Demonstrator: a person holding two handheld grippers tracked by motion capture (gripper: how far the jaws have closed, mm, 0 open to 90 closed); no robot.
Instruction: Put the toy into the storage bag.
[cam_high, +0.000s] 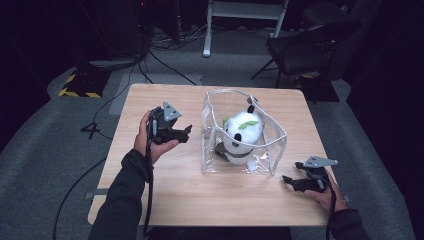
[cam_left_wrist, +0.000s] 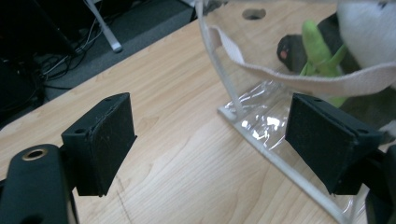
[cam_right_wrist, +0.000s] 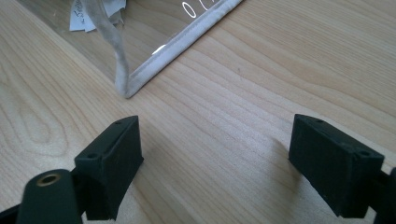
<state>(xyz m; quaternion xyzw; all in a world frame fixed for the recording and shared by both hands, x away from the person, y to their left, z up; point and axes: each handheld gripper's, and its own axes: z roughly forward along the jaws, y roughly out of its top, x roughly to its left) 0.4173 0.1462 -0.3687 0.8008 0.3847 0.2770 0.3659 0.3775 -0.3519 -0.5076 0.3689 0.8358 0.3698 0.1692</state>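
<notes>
Wooden table with clear bag

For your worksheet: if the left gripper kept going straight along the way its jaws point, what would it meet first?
Most likely the clear bag: the left gripper, jaws open, points at its near side wall, with only bare table between. Depth is hard to judge.
</notes>
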